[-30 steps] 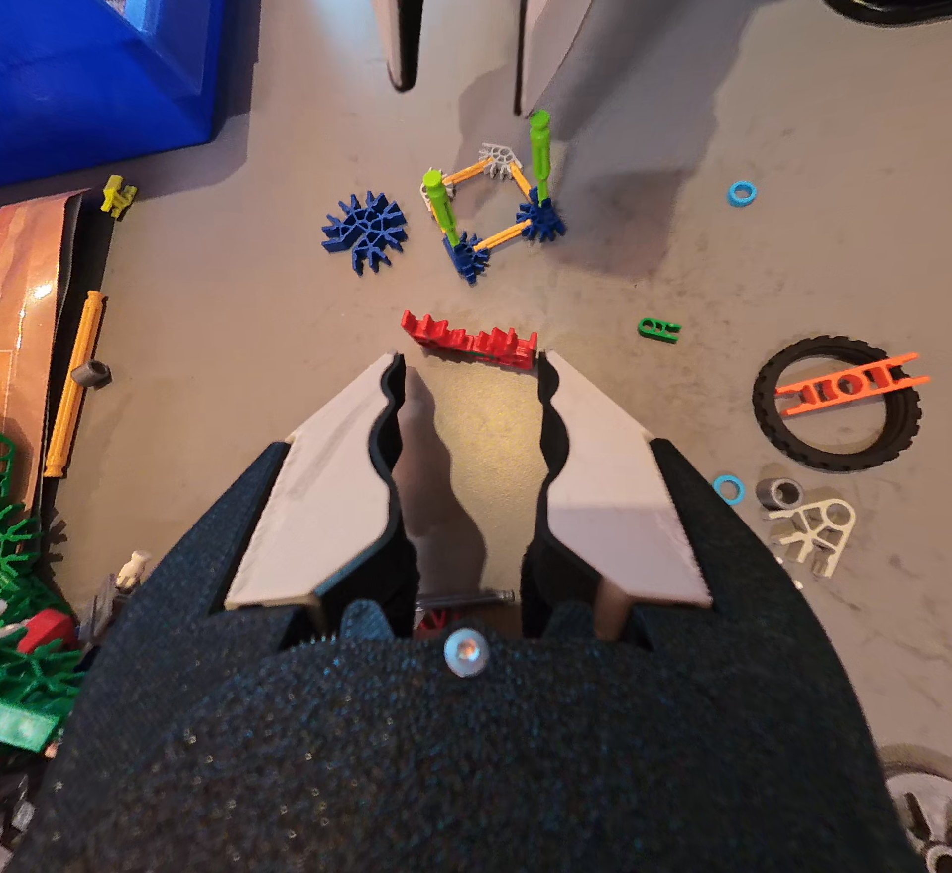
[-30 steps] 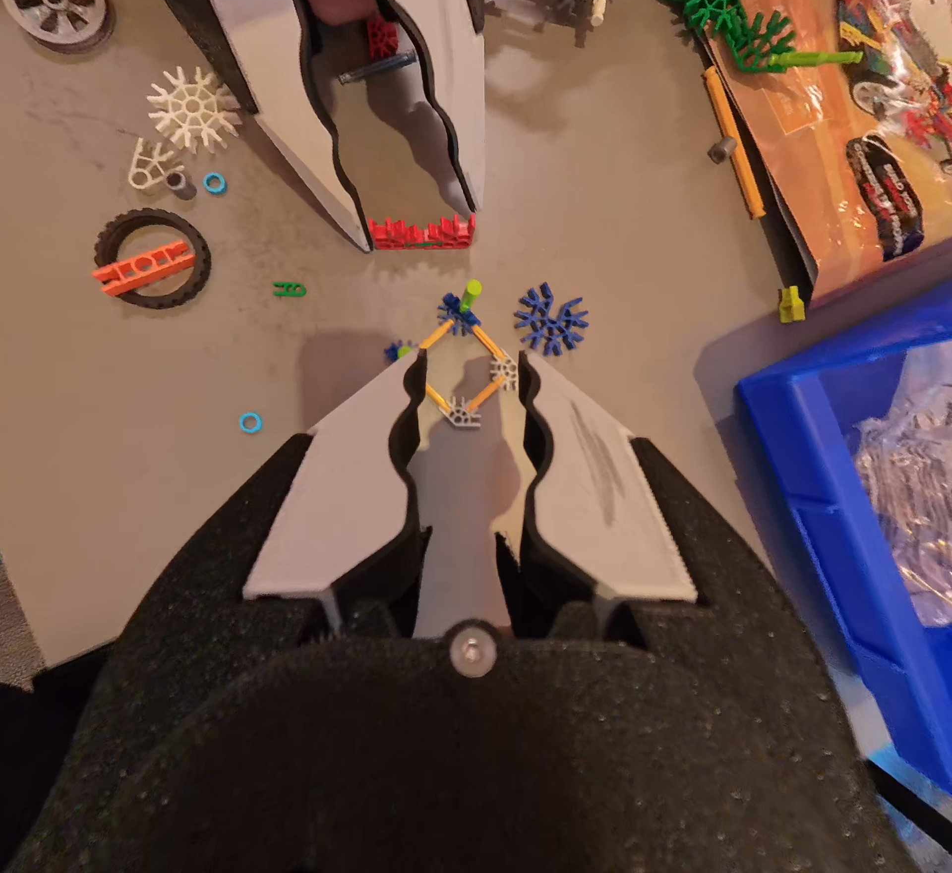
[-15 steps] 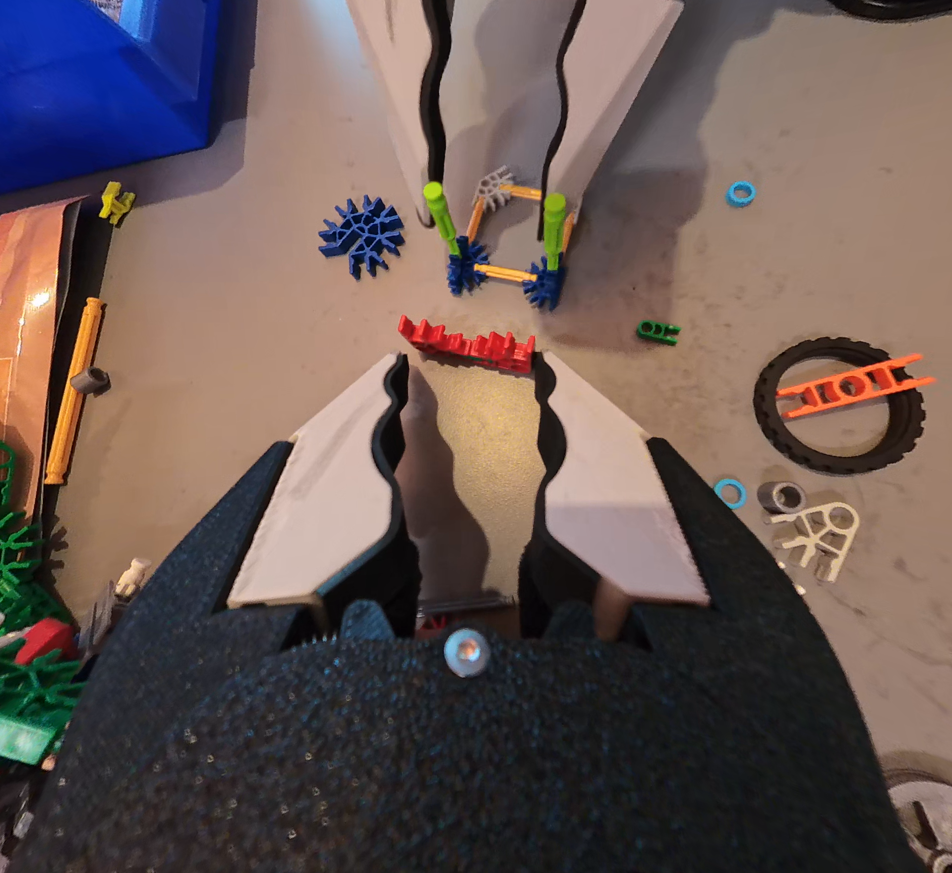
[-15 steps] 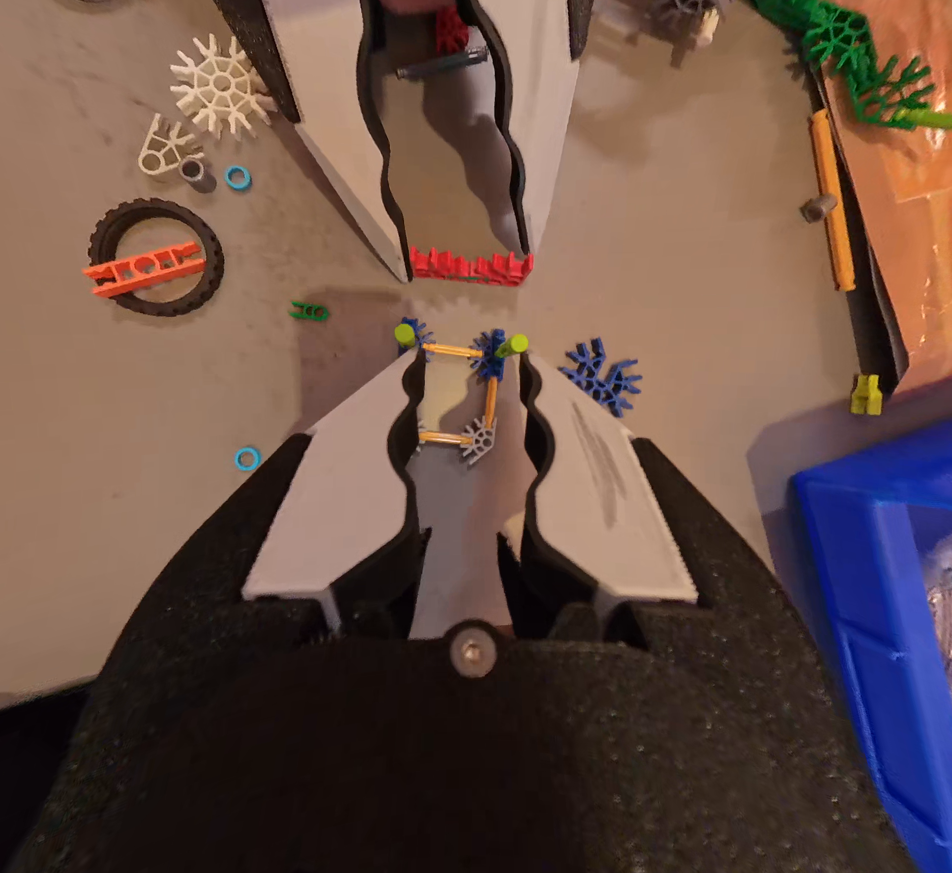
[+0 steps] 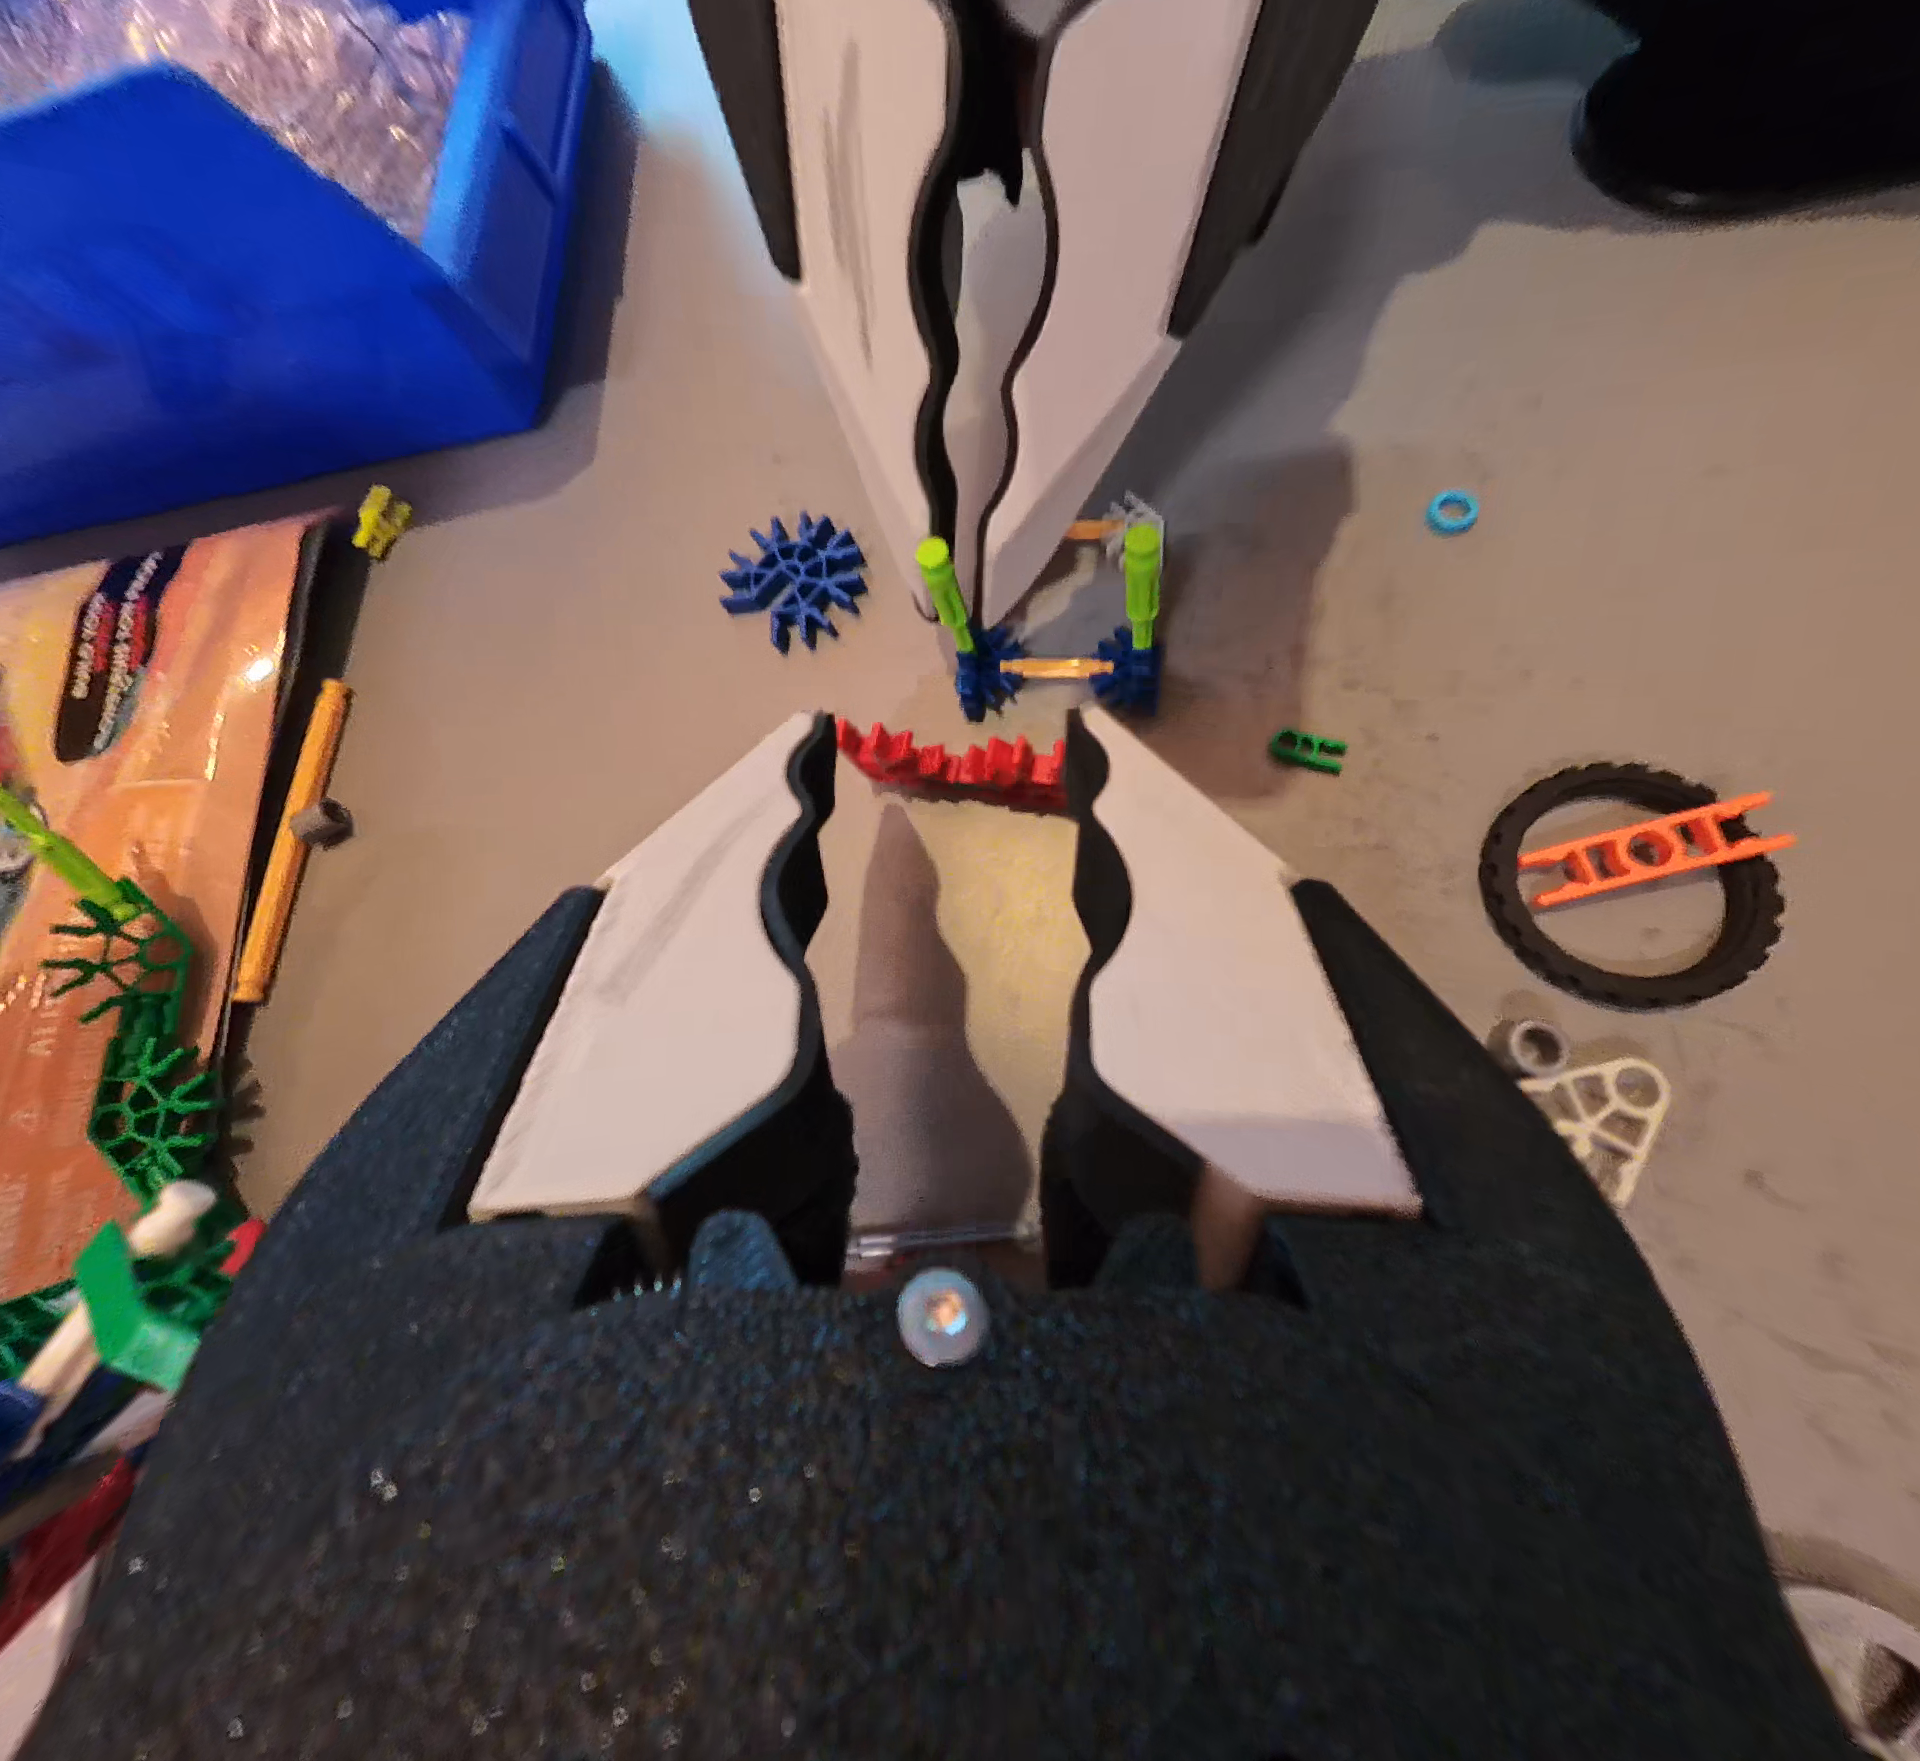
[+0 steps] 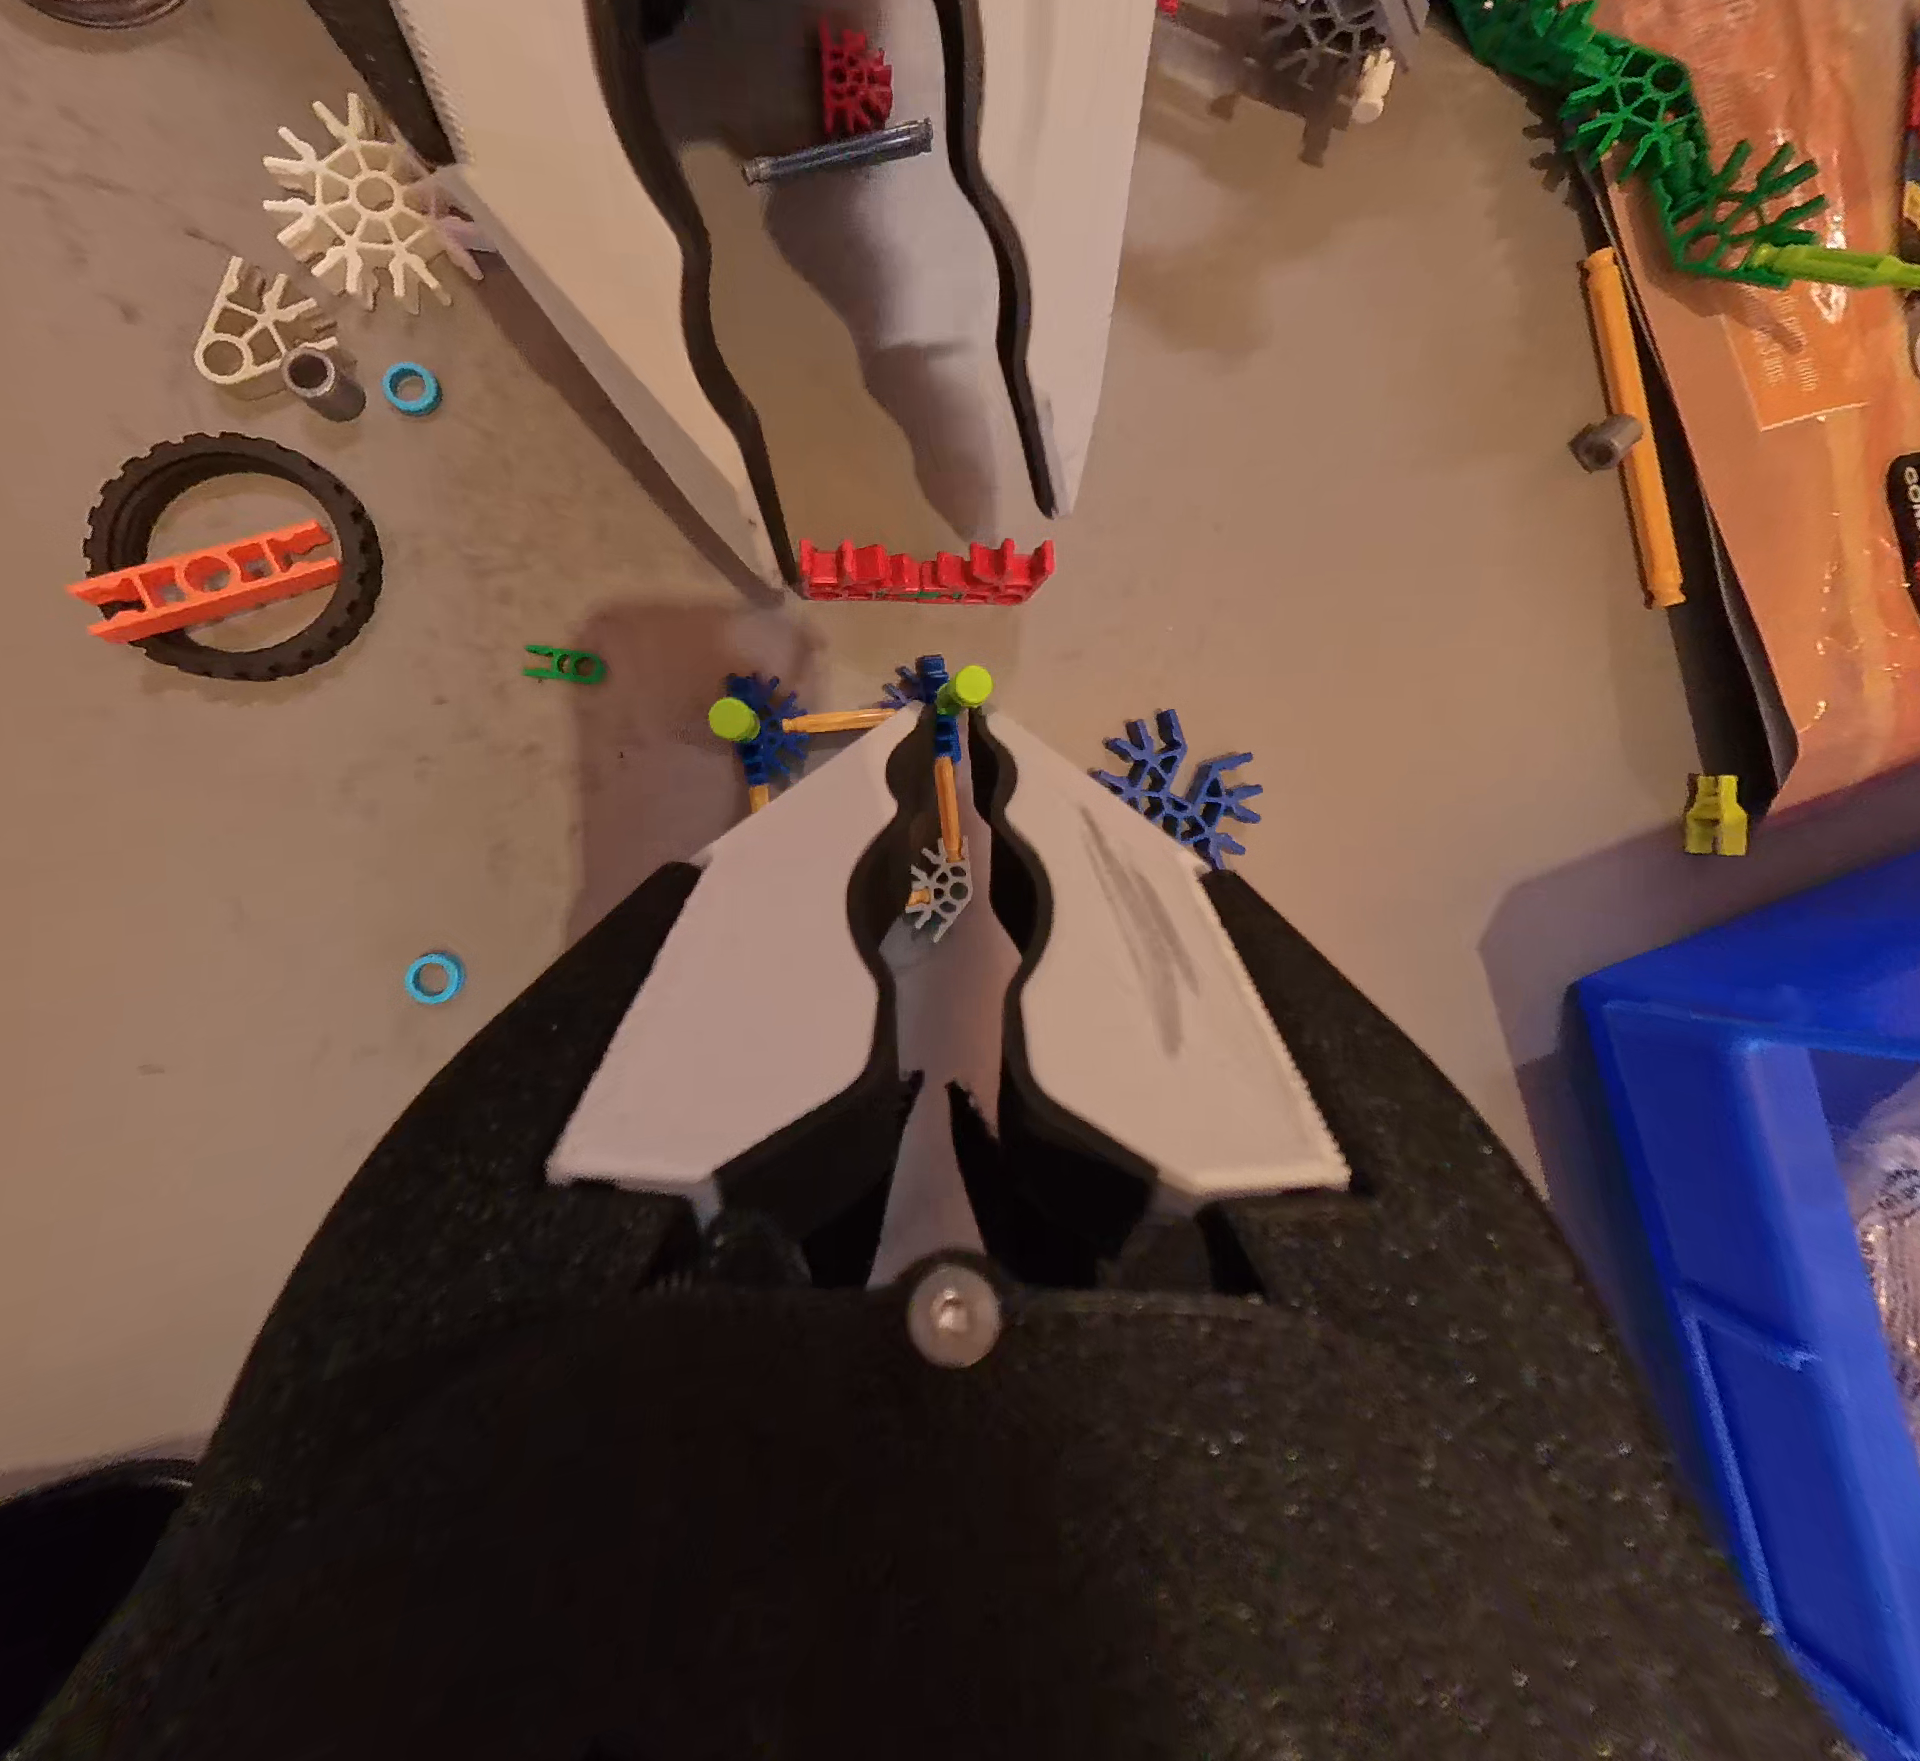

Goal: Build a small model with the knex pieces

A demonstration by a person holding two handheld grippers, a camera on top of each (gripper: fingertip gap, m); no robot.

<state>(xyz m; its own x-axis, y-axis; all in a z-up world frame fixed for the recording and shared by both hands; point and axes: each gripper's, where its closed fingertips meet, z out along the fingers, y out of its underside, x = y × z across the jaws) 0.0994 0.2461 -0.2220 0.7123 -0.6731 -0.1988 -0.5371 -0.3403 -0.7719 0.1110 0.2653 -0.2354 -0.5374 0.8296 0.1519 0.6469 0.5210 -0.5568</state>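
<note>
My right gripper [image 6: 943,719] fingers are pinched on the little frame [image 6: 862,745], at a green peg, to keep it steady. My left gripper [image 5: 951,743] fingers stay spread around the red piece [image 5: 951,761] on the surface [image 5: 1558,464].

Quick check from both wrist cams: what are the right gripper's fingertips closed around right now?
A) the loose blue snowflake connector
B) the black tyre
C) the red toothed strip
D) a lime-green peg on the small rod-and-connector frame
D: the right gripper has its jaws nearly together around the lime-green peg of the frame, while the left gripper, open, flanks the red toothed strip.
</note>
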